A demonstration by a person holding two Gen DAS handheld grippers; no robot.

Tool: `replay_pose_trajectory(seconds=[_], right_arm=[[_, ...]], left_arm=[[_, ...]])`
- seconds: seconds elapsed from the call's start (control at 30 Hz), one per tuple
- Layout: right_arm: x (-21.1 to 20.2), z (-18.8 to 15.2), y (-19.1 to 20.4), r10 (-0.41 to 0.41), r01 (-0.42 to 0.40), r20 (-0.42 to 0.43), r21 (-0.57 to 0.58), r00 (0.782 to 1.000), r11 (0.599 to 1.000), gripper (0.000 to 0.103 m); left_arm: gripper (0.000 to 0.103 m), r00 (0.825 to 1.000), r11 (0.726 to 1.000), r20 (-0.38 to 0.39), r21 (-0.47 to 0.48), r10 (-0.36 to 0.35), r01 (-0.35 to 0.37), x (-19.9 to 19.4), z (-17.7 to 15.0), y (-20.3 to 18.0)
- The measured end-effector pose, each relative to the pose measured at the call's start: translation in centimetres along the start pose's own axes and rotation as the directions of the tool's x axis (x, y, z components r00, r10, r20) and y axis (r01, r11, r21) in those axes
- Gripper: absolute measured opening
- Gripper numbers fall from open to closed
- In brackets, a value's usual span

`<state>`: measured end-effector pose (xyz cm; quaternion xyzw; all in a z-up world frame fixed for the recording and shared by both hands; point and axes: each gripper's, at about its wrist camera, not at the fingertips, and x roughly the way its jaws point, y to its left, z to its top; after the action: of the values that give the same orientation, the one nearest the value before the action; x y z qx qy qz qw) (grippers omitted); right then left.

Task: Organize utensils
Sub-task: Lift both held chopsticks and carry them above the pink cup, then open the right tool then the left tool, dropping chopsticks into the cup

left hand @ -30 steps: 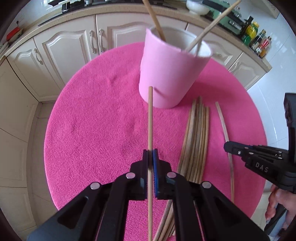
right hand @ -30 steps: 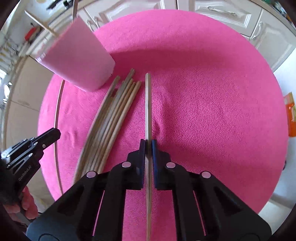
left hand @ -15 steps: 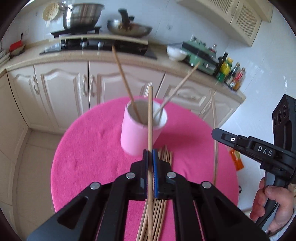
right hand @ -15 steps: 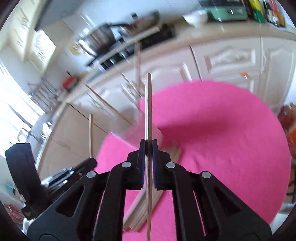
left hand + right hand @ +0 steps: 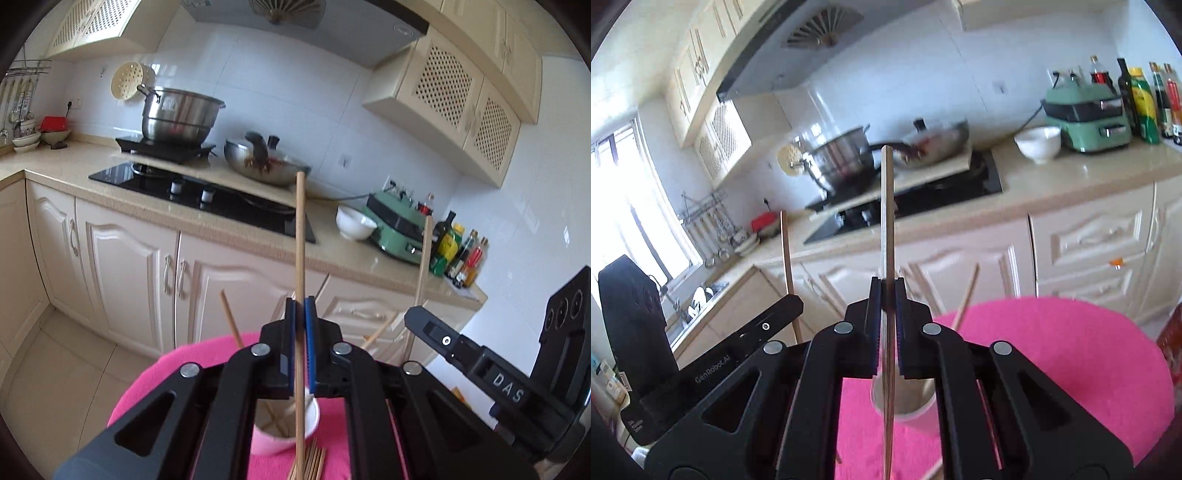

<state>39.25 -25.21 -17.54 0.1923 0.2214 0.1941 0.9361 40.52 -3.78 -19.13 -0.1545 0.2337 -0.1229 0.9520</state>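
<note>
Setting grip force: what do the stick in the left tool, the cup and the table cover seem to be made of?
Stick in the left tool: looks like bare wood or bamboo, tan and matte, thin and straight.
Cup: pale pink, smooth, matte outside; plastic or ceramic, can't tell.
Table cover: bright pink fabric, seemingly towel-like, no shine.

Two grippers (image 5: 300,317) (image 5: 887,295), each clamping one chopstick (image 5: 300,236) (image 5: 887,206); one pink cup (image 5: 284,432); one pink mat (image 5: 1071,362).

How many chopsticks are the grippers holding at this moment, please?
2: the left chopstick upright in the left gripper, the right chopstick upright in the right gripper.
</note>
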Motion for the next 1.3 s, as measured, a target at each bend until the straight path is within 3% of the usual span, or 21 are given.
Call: replay_pose_trajectory(seconds=[0.2,0.4,0.83,1.3], right_arm=[[1.4,0.8,0.2,-0.009,0.01,0.078,-0.023,0.997,1.0,0.007],[2.7,1.0,-0.3,-0.021,0.025,0.111,-0.031,0.994,0.999,0.007],[4.4,-0.4,-0.9,-0.053,0.055,0.131,-0.014,0.99,0.998,0.007],[3.9,-2.2,-0.1,-0.065,0.071,0.068,-0.089,0.996,0.994,0.007]], left_arm=[[0.005,0.995,0.999,0.1,-0.026,0.029,-0.027,1.9,1.2,-0.1],[0.005,0.989,0.997,0.127,-0.002,0.071,-0.071,4.5,0.4,0.1],[0.005,0.991,0.992,0.032,0.006,0.127,-0.127,7.6,-4.6,1.8],[0.005,0.99,0.99,-0.031,0.034,0.136,-0.134,4.5,-6.1,2.5]])
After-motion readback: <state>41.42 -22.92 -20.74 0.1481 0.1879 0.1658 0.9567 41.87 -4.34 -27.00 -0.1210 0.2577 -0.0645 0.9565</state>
